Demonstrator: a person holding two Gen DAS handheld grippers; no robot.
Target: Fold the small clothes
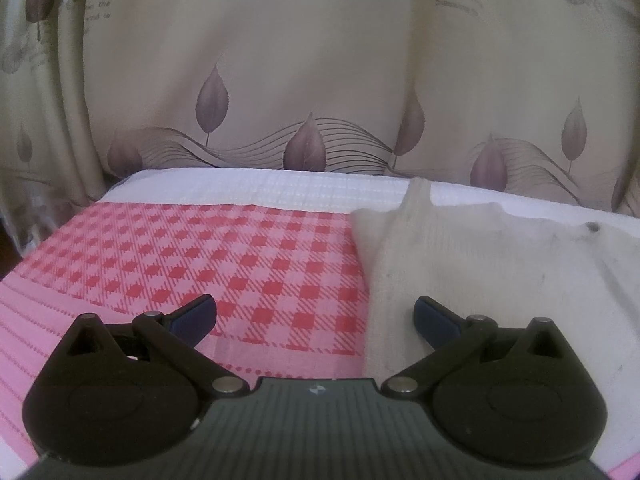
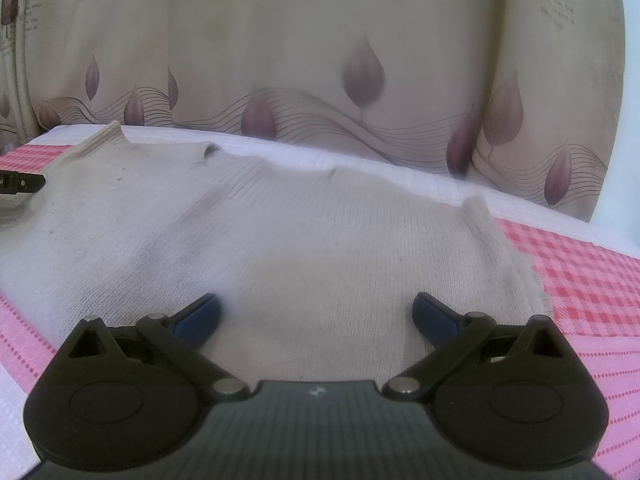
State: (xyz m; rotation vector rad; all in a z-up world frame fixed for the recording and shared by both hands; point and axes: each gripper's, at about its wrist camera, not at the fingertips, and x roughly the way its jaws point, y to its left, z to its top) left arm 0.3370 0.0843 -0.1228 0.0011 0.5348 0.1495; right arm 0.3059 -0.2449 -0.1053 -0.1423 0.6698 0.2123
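Observation:
A small cream knitted garment (image 2: 280, 232) lies spread flat on the red-and-pink checked cloth (image 1: 224, 260). In the left wrist view the garment (image 1: 500, 280) fills the right side, with its left edge running between my fingers. My left gripper (image 1: 314, 316) is open and empty, straddling that left edge just above the cloth. My right gripper (image 2: 316, 314) is open and empty, low over the garment's near middle. A sleeve (image 2: 488, 232) lies along the right edge. The left gripper's tip (image 2: 20, 184) shows at the far left of the right wrist view.
A beige curtain (image 1: 320, 60) with leaf prints and lettering hangs close behind the table's far edge. A white band of the cloth (image 1: 260, 188) runs along that far edge. Checked cloth (image 2: 580, 280) lies bare to the right of the garment.

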